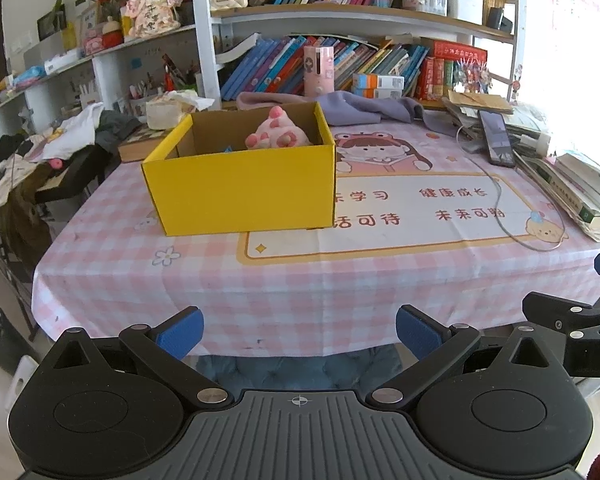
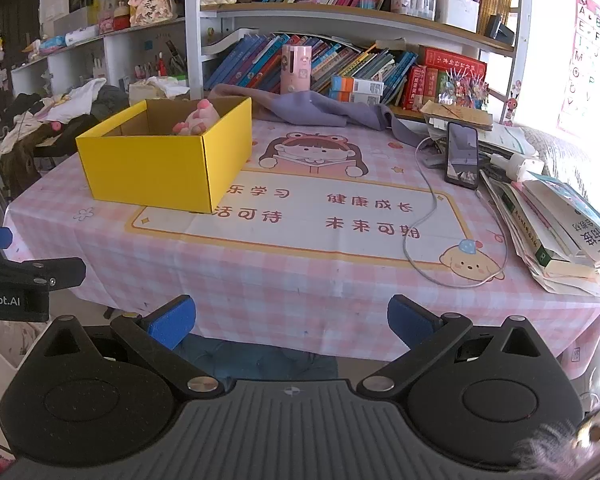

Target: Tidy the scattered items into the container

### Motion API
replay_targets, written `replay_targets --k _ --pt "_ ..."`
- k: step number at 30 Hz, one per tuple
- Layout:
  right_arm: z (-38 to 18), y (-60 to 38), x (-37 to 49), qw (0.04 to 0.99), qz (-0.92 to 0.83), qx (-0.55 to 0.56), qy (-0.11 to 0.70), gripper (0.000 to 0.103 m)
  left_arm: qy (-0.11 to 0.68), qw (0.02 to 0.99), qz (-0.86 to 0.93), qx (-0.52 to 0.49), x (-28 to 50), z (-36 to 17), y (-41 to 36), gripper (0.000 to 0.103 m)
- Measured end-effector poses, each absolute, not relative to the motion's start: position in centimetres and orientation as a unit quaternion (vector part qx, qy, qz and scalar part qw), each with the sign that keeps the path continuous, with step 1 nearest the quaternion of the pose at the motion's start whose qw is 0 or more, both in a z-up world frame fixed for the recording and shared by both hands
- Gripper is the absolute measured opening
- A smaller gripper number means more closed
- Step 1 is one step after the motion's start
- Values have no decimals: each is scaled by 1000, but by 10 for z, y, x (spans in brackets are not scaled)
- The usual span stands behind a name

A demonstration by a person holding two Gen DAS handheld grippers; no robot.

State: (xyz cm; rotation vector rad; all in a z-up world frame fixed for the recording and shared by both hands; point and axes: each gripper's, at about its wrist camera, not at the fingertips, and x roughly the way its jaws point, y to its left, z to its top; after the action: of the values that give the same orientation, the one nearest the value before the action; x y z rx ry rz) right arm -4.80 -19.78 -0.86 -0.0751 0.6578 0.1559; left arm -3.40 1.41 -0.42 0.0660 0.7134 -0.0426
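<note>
grippers idle, both empty, task looks near done.
left gripper (image 1: pixel 299 334) and right gripper (image 2: pixel 291 322) hang off the near table edge at the bottom of each frame, jaws spread wide, nothing between them. yellow box (image 1: pixel 240 192) sits left of centre on the pink checked cloth (image 1: pixel 300 280), open top up, long axis running left-right across the frame. pink plush toy (image 1: pixel 278 136) already lies inside, feet pointing up. no loose toys visible on the open cloth; judged finished, or nearly.
</note>
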Motion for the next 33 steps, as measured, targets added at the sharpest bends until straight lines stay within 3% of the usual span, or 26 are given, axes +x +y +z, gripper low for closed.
replay_targets --k 33 --pt "-13 -191 -38 939 78 -41 332 103 365 930 -35 35 -25 -12 18 103"
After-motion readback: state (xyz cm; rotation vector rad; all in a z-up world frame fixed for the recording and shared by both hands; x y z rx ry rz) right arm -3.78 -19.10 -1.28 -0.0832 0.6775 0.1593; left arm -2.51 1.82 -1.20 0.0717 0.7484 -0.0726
